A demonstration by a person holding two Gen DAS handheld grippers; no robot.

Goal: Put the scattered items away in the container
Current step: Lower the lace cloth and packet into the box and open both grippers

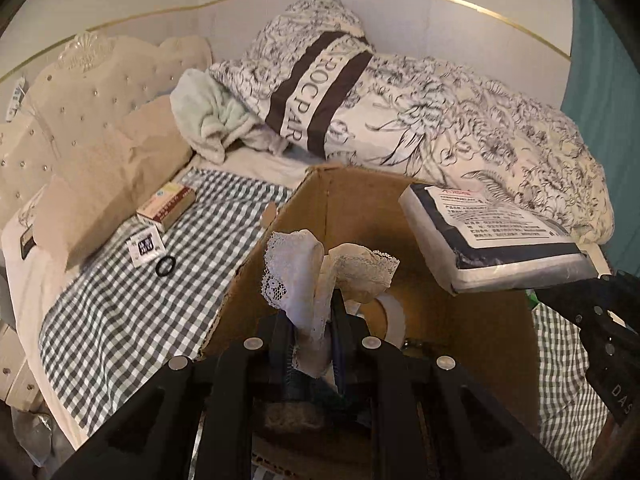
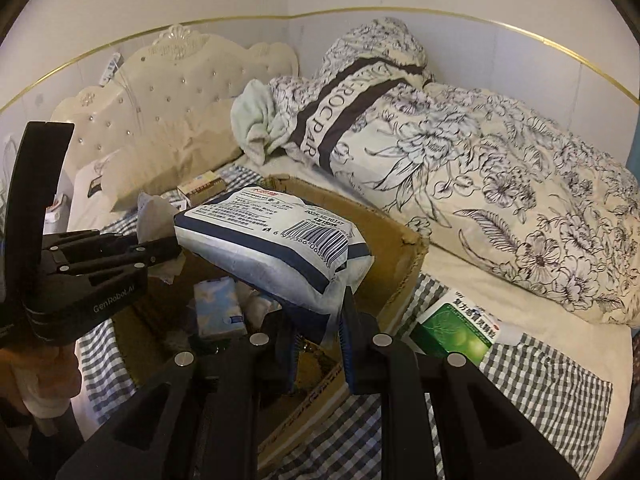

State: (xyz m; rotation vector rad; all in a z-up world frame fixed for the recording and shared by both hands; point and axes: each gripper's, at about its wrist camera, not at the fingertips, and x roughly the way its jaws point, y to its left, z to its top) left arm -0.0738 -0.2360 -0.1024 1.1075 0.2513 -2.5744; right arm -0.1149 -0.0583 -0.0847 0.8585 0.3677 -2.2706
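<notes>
Meanwhile, left hand-held gripper (image 1: 316,344) pinching lace cloth (image 1: 304,276), right hand-held gripper (image 2: 320,344) pinching tissue pack (image 2: 276,240), above cardboard box (image 2: 404,264).

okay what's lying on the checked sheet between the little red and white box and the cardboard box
In the left wrist view, a small white packet and a black ring lie there, just below the red-and-white box; beyond them only bare checked sheet reaches the cardboard box.
</notes>
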